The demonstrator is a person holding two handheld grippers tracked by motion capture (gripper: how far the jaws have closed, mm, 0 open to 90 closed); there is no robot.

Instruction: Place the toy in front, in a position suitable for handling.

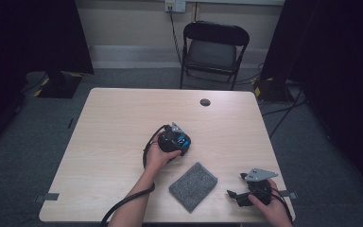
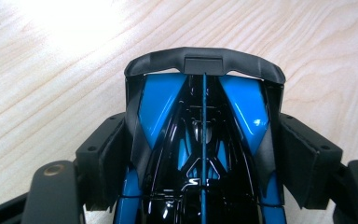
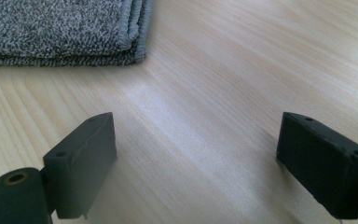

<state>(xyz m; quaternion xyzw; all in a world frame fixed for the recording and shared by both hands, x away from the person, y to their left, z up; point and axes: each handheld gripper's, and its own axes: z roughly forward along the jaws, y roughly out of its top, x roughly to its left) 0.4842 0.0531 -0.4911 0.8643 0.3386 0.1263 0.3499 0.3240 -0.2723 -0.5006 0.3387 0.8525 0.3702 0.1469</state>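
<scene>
Centrally on a pale wooden table (image 1: 113, 123), the person's left hand (image 1: 156, 156) holds the left gripper (image 2: 203, 154), whose two black jaws press against the sides of a glossy black and blue toy car (image 2: 203, 140). Seen from the left gripper view, the car lies lengthwise between the pads (image 2: 109, 158), its dark curved end pointing toward twelve o'clock, with bare table beyond it. From above, the car sits just past the table's middle, toward the person.

At about five o'clock from the car, just beside that hand, lies a folded grey cloth (image 1: 193, 186), flat on the table. Farther toward four o'clock, near the table's near right corner, the right hand (image 1: 269, 208) holds the right gripper (image 3: 196, 158). Its jaws stand wide apart with nothing between them, only table surface. In the right gripper view the cloth's folded edge lies at eleven o'clock, well apart from the jaws.
</scene>
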